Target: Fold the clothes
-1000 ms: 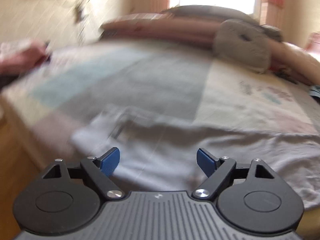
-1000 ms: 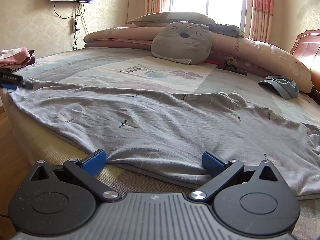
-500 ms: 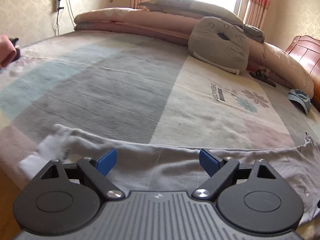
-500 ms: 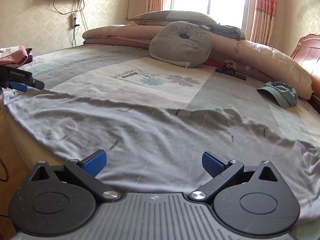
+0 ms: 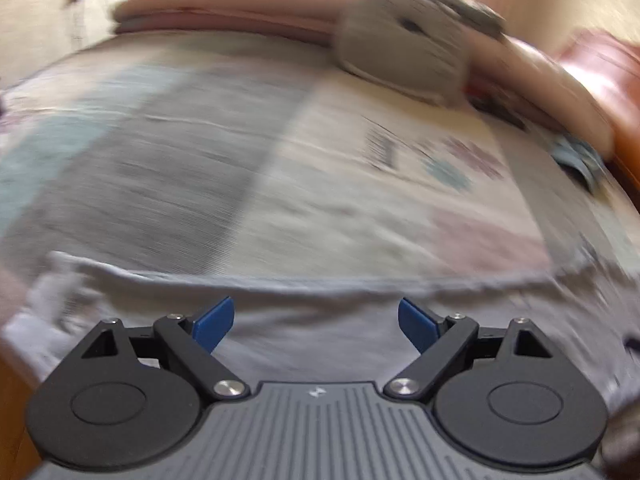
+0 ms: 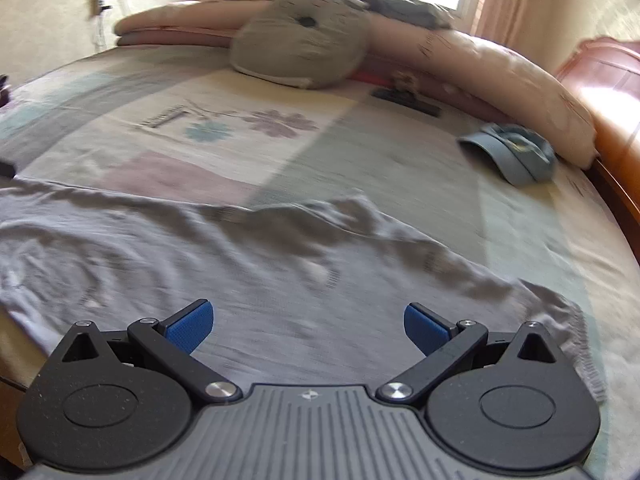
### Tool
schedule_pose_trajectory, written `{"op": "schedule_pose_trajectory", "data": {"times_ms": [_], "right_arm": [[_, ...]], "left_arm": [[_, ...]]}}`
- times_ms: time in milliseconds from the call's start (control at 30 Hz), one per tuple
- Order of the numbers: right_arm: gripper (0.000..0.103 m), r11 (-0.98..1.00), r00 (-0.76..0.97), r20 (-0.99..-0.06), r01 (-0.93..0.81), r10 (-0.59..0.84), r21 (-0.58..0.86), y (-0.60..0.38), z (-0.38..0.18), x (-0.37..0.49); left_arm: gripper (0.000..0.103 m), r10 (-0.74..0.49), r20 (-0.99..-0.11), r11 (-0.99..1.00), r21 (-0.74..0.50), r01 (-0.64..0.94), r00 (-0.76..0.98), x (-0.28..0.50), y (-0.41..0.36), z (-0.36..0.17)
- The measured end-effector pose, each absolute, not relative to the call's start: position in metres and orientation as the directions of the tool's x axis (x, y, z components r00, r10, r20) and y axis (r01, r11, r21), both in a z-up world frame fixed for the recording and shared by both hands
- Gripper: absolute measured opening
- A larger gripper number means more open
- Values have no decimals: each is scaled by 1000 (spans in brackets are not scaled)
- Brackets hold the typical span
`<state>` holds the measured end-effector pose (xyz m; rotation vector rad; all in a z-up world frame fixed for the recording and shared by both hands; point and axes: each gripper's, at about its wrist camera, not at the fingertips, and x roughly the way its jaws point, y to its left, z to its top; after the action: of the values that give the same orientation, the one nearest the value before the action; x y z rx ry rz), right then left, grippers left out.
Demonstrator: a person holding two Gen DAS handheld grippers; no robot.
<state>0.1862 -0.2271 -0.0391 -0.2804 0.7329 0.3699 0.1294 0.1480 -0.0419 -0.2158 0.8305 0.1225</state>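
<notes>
We see the grey garment (image 6: 240, 280) spread flat along the bed's (image 6: 360, 152) near edge. Left tongs (image 5: 316, 322) and right tongs (image 6: 306, 322) both gape above it, empty. Left view blurred.

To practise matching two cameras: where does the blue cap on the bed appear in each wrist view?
Left wrist view: blue cap at the far right edge, blurred.
Right wrist view: blue cap at upper right, near the long pink pillow.
Shared landmark: the round grey cushion.
</notes>
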Motion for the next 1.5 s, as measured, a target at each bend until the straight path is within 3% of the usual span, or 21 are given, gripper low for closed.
{"op": "schedule_pose_trajectory", "data": {"times_ms": [67, 267, 500, 567, 700, 800, 1000, 1200, 1500], "right_arm": [[103, 924, 686, -695, -374, 216, -82, -251, -41, 196], [103, 984, 672, -733, -178, 100, -29, -338, -73, 212], [103, 989, 733, -665, -90, 144, 114, -390, -56, 206], [103, 984, 734, -656, -109, 175, 140, -384, -56, 215], [103, 991, 697, -710, -137, 101, 7, -372, -75, 226], [103, 972, 709, -697, -222, 105, -80, -373, -81, 210], [103, 976, 699, -705, -211, 116, -49, -364, -59, 214], [103, 932, 678, -700, -359, 226, -47, -344, -68, 196], [103, 913, 639, -721, -408, 269, -22, -364, -65, 168]], "left_arm": [[89, -5, -762, 982, -127, -141, 648, 136, 128, -46], [90, 61, -824, 988, -31, -152, 563, 154, 99, -62], [90, 28, -821, 990, -58, -132, 570, 170, 85, -41], [90, 20, -828, 991, -58, -121, 561, 171, 78, -44], [90, 3, -841, 993, -60, -99, 541, 175, 65, -50], [90, -10, -851, 995, -62, -82, 526, 178, 55, -54], [90, -42, -850, 995, -86, -59, 525, 186, 40, -51], [90, -88, -827, 996, -75, 46, 555, 187, 18, -46], [91, -55, -850, 998, -43, 34, 525, 187, 19, -58]]}}
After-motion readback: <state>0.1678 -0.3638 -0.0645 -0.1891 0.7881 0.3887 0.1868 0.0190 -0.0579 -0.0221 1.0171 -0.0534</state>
